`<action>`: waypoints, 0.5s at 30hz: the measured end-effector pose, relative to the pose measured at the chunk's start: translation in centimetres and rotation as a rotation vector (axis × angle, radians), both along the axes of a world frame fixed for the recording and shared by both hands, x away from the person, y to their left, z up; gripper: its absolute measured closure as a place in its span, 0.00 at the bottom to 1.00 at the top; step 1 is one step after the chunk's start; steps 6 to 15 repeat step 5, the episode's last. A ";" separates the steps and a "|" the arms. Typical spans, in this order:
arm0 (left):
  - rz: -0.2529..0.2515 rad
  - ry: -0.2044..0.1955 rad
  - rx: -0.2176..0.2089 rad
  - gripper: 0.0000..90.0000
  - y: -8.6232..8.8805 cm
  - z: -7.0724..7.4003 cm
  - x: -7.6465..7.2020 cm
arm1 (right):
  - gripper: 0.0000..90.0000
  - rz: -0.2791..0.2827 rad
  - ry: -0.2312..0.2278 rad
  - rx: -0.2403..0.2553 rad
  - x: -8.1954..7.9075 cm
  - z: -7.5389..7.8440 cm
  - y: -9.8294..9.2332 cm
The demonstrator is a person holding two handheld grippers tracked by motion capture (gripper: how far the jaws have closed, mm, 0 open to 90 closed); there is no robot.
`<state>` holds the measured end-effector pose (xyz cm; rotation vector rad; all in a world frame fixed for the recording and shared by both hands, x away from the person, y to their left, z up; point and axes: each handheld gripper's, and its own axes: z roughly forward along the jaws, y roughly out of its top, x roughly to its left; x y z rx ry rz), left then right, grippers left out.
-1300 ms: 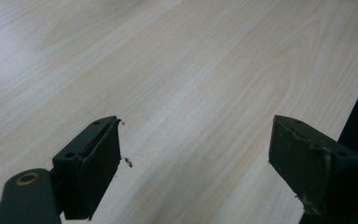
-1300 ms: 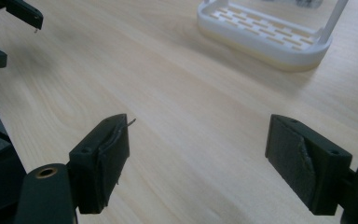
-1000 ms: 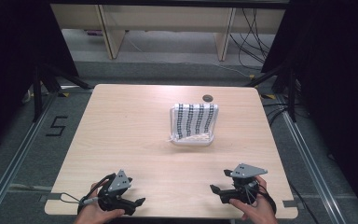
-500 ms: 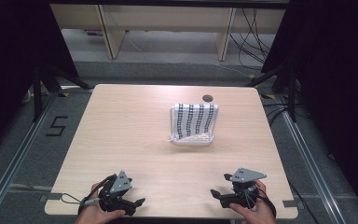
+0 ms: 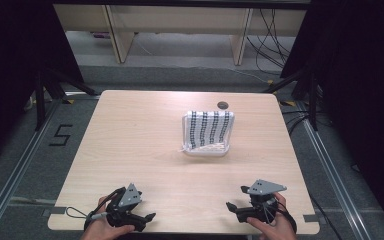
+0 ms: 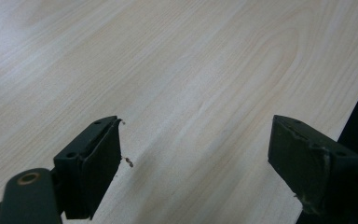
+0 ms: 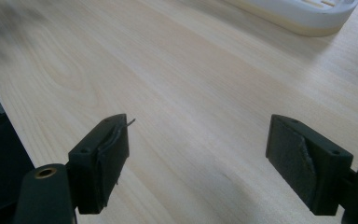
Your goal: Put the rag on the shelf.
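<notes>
A white tray [image 5: 186, 131] stands right of the middle of the wooden table [image 5: 130, 140], with a black-and-white striped cloth [image 5: 209, 129] lying in it and some pale sticks along its near side. The tray's rim [image 7: 303, 21] shows at the top of the right gripper view. My left gripper [image 5: 147, 217] rests at the table's near left edge, held in a hand, open, with bare wood between its jaws [image 6: 196, 154]. My right gripper [image 5: 230, 206] sits at the near right edge, also open over bare wood [image 7: 196, 158]. Both grippers are far from the tray.
A small dark round hole [image 5: 223, 105] sits in the table near its far edge behind the tray. Cables [image 5: 272, 42] and wooden furniture legs [image 5: 241, 35] lie on the floor beyond the table. A "5" mark [image 5: 60, 135] is taped on the floor at left.
Both grippers stay near the front edge; the right one has shifted slightly nearer the person. The tray and cloth have not moved.
</notes>
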<state>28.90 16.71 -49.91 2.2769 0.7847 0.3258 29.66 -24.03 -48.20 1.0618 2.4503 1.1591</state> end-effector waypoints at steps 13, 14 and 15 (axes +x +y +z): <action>-0.008 -0.011 0.013 0.19 0.1 0.0 0.1 | 0.25 -0.007 -0.008 -0.007 0.0 0.0 -0.1; -0.008 -0.011 0.013 0.19 0.1 0.0 0.1 | 0.25 -0.007 -0.008 -0.007 0.0 0.0 -0.1; -0.008 -0.011 0.013 0.19 0.1 0.0 0.1 | 0.25 -0.007 -0.008 -0.007 0.0 0.0 -0.1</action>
